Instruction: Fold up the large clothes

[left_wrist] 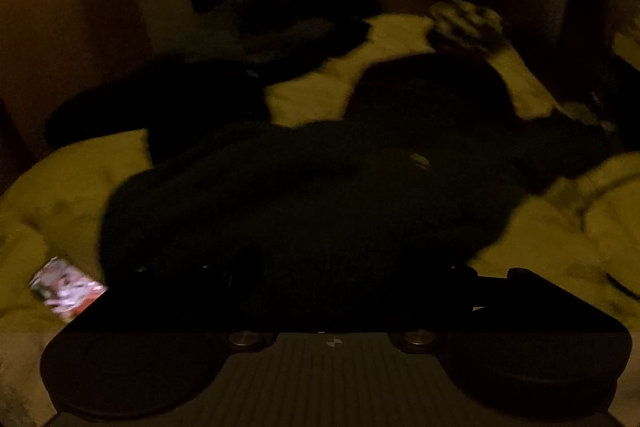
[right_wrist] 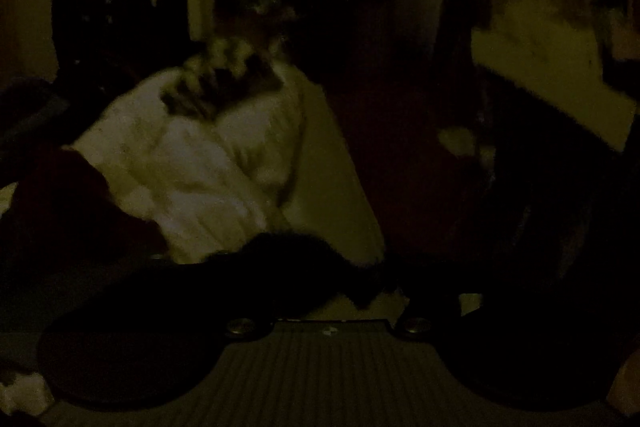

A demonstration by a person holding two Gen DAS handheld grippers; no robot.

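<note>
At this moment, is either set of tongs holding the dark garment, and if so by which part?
It cannot be told for sure: the frames are too dark to show the fingers. The dark garment lies spread on the bed, and no cloth looks lifted, so probably nothing is held.

We see both views very dim, with a yellow-green cast and coarse grain. In the left wrist view the pale yellowish bed sheet (left_wrist: 72, 195) catches what light there is, while the large dark garment (left_wrist: 304, 195) is a near-black mass without detail. The right wrist view is darker still. Edges smear with motion blur, and the fisheye bends and darkens the corners.
</note>
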